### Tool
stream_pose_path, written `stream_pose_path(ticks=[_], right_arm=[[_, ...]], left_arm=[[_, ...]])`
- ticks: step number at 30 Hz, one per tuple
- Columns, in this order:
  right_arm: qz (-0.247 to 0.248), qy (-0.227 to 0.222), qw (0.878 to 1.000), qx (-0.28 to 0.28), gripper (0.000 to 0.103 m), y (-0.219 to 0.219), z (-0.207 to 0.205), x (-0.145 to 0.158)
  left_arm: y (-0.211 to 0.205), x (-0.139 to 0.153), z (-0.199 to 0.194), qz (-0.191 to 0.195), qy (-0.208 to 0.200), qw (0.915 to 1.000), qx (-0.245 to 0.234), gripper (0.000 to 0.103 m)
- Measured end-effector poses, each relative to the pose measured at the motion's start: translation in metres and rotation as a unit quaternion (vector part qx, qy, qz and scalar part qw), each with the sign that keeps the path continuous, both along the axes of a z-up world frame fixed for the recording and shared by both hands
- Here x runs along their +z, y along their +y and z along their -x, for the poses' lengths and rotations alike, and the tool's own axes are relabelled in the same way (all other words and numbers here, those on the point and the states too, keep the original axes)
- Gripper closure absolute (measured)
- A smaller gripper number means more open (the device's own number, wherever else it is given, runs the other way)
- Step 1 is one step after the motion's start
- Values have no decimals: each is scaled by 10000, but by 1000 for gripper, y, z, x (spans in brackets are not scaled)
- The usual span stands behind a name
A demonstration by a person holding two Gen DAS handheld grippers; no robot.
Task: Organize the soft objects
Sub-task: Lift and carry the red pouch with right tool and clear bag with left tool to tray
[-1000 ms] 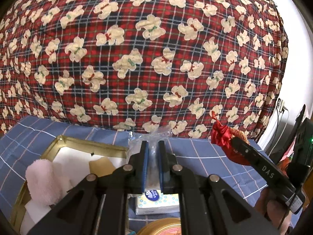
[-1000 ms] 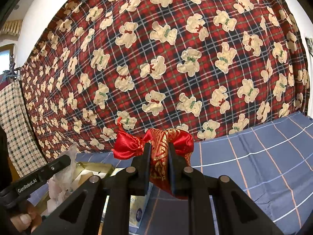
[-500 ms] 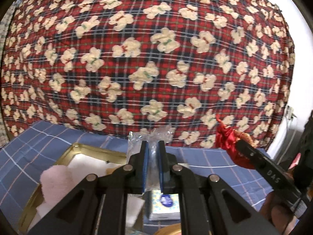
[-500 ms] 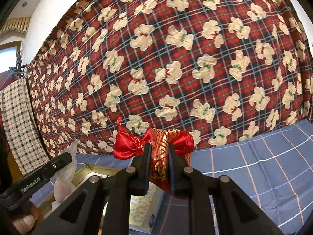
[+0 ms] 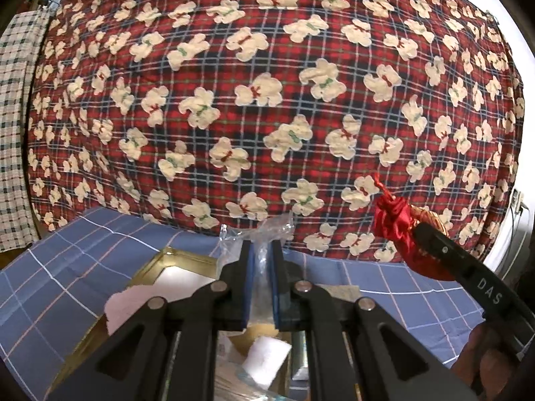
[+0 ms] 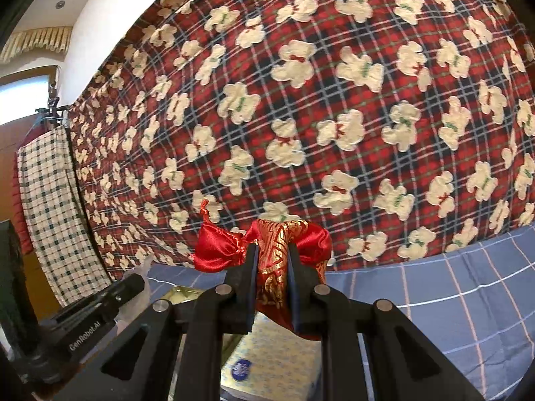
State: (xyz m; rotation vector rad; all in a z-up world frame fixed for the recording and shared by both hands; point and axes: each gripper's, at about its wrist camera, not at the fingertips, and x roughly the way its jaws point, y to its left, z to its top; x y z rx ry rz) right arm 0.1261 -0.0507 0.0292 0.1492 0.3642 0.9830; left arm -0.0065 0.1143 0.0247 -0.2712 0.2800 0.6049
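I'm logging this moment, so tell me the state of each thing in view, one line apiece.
left gripper: shut on the clear plastic bag, held up.
clear plastic bag: crumpled, pinched between the fingers.
right gripper: shut on the red satin pouch.
red satin pouch: cinched closed, lifted off the cloth.
gold tray: open, holding items.
tissue pack: lying flat, sealed.

"DAS" on right tool [image 5: 422,238] body; "GenRobot.AI" on left tool [image 6: 135,279] body.

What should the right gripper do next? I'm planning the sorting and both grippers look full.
Probably lower the red satin pouch toward the gold tray. The right gripper is shut on it, up above the blue checked cloth, while the left gripper holds a clear plastic bag over the tray.
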Motion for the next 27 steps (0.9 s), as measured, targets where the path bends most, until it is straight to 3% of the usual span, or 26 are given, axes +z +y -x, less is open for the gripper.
stream_pose_path(ticks=[27], right_arm=[[-38,128,9970,761,86,35,29,4]], left_arm=[[27,-13,38,-85,115,9976,680,97]])
